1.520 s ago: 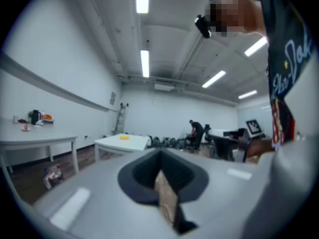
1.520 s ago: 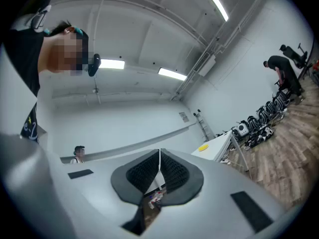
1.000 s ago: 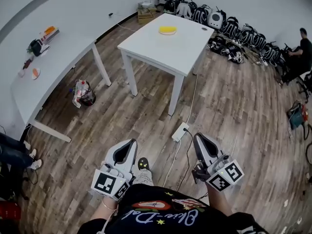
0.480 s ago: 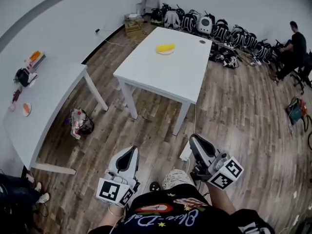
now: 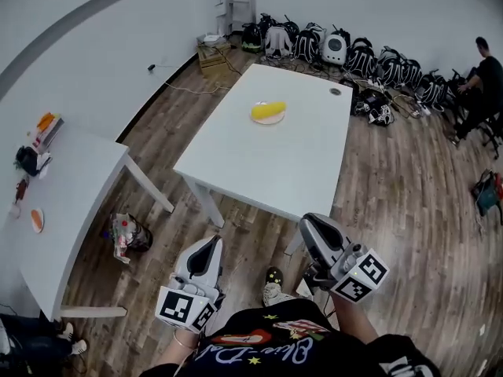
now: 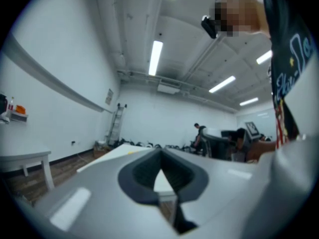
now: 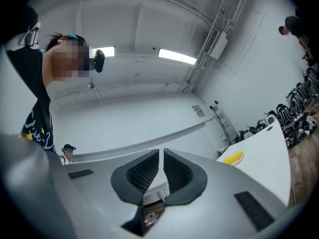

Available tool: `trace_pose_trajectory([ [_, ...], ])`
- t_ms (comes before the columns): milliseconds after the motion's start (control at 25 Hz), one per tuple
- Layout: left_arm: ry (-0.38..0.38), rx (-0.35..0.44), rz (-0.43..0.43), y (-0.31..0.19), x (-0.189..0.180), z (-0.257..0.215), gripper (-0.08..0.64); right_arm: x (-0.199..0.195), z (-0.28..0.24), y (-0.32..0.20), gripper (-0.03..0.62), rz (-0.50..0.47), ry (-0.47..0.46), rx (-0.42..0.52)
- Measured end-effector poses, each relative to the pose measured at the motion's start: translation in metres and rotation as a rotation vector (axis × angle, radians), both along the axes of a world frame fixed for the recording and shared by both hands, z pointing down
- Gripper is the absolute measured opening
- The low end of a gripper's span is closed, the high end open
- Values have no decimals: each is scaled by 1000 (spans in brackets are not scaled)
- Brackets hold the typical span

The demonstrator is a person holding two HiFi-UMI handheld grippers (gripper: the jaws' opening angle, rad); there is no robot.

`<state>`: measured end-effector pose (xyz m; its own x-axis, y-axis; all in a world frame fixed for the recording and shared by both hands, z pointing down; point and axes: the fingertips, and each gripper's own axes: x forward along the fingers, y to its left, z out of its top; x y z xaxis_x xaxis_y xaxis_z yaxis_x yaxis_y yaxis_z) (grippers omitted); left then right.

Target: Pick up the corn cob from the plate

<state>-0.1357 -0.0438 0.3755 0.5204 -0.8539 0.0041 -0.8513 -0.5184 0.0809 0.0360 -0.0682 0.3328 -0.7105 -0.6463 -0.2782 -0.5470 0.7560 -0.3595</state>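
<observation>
In the head view, the corn cob (image 5: 269, 110) is lying on a small plate (image 5: 269, 121) toward the far half of the white table (image 5: 275, 163), at about 12 o'clock from the frame's centre. The left gripper (image 5: 211, 243) is hanging at 7 o'clock and the right gripper (image 5: 307, 223) at 5 o'clock. Both are pointing toward the table's near edge and are well apart from the cob. Each one's fingers are lying pressed together with nothing between them. A second table (image 5: 75, 183) is standing at 9 o'clock, with a bag (image 5: 126, 235) sitting on the floor beside its leg. A row of backpacks (image 5: 354, 49) is lining the far wall at 1 o'clock, and a person (image 5: 481, 73) is sitting at 2 o'clock.

In the left gripper view, the left gripper (image 6: 160, 152) is showing its dark pads (image 6: 182, 171) meeting at the tips, gripping nothing. The white table (image 6: 107, 156) is stretching ahead of them at 12 o'clock.

In the right gripper view, the right gripper (image 7: 161, 152) is keeping its ribbed pads (image 7: 145, 171) closed down to a thin slit, empty. The corn cob (image 7: 233, 157) is resting on its plate (image 7: 232, 161) at 3 o'clock on the white table (image 7: 271, 158), well apart from the jaws. A ladder (image 7: 222, 117) is leaning against the wall above it.
</observation>
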Motion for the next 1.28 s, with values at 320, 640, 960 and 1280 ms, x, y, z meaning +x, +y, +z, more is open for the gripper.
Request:
trace_pose_trajectory([
  [320,0,-4,33,-145,30,-4,-3,7,2,-137,17,-49,41,13],
  [640,27,-68,91,-245,29,13,-3,-20,9,-275,18,-165,428,154],
  [960,23,-88,91,-328,-8,14,-3,-64,67,-451,101,-289,925,188],
  [1280,58,-215,-23,-370,-64,50,-3,-85,194,-534,272,-686,1581,211],
])
